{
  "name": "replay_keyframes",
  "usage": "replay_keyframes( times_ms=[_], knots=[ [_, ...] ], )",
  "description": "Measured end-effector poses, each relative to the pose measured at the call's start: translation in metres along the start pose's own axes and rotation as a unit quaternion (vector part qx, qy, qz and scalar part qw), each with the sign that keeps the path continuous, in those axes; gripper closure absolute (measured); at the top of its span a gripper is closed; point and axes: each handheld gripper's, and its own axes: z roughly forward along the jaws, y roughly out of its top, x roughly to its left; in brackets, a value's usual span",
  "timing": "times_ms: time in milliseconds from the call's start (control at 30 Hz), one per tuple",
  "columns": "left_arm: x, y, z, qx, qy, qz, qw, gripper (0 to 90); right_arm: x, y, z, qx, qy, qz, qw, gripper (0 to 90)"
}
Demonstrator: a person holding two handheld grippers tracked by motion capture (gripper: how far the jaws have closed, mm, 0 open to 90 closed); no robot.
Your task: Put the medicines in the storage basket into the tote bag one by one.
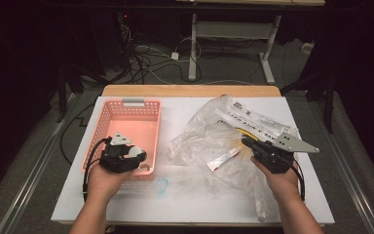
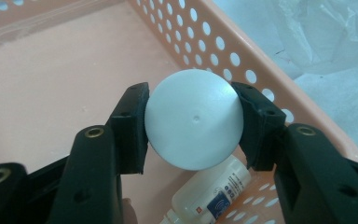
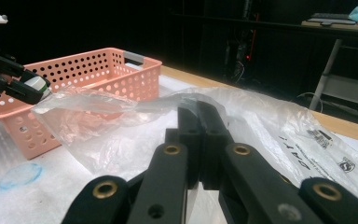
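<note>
Left gripper view: the left gripper point(image 2: 193, 128) clamps a white round-capped bottle point(image 2: 193, 123) by its smooth, likely slippery cap above the pink basket point(image 2: 223, 51), while the right gripper point(image 3: 199, 123), jaws together, pinches the limp plastic bag point(image 3: 261, 116).

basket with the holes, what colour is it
Salmon pink basket, clearest in the left gripper view.
</note>
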Motion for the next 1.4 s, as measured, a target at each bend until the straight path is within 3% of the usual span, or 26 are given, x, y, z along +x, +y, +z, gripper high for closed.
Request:
replay_keyframes(
  times_ms=[567,667,1033,1400],
  knots=[
    [-0.003,-0.015,-0.006,-0.059,0.005,-0.012,0.9982,49.0,-0.001,0.001,-0.003,-0.005,-0.001,-0.002,1.0000,90.0],
    [-0.003,-0.015,-0.008,-0.075,-0.005,-0.022,0.9969,49.0,-0.001,0.001,-0.003,-0.005,-0.002,-0.001,1.0000,90.0],
    [-0.010,-0.012,-0.017,-0.108,0.001,-0.012,0.9941,49.0,-0.001,0.001,-0.004,-0.006,-0.002,-0.002,1.0000,90.0],
    [-0.029,-0.004,-0.031,-0.138,-0.016,0.007,0.9903,49.0,-0.001,0.000,-0.003,-0.005,-0.002,-0.002,1.0000,90.0]
  ],
)
